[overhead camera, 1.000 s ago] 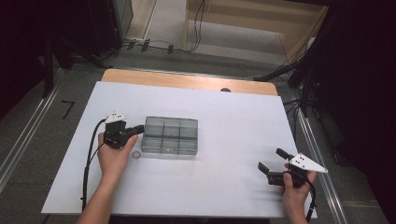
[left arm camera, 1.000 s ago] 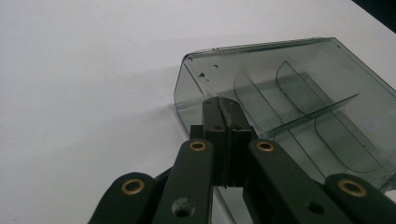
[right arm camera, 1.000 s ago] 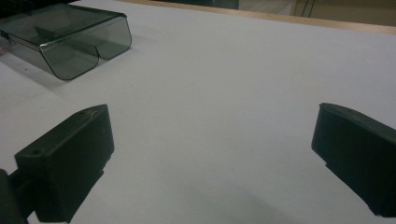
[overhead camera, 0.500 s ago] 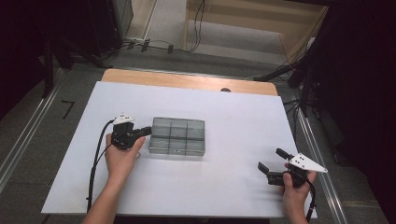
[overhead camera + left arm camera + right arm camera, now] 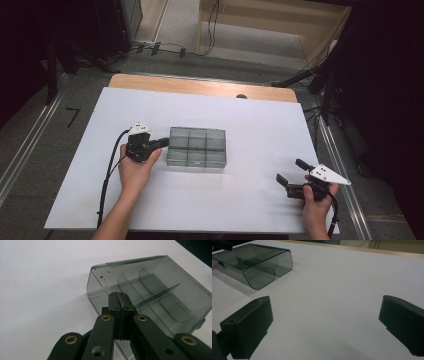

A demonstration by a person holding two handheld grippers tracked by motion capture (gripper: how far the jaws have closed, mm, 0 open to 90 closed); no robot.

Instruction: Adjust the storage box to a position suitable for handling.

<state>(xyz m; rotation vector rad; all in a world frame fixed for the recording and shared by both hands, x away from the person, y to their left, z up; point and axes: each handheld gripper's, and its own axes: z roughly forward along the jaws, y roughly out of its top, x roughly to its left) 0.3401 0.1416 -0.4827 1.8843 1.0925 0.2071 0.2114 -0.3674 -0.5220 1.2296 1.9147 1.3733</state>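
Near us, our right claw (image 5: pixel 294 176) hangs spread wide over the bare white surface (image 5: pixel 250 120). Our left claw (image 5: pixel 119 298) is pressed together, its tip at the end of the smoky clear box (image 5: pixel 197 146); we cannot tell if it pinches the wall. Beyond lie cables (image 5: pixel 165 49) on the floor.

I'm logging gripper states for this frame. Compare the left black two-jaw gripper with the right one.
The left black two-jaw gripper has its jaws shut together, while the right black two-jaw gripper holds its jaws wide open. The left one is at the short end of the smoky transparent plastic compartment box; the right one is far from the box, over bare white table near the front right corner. Both are hand-held and trail a black cable.
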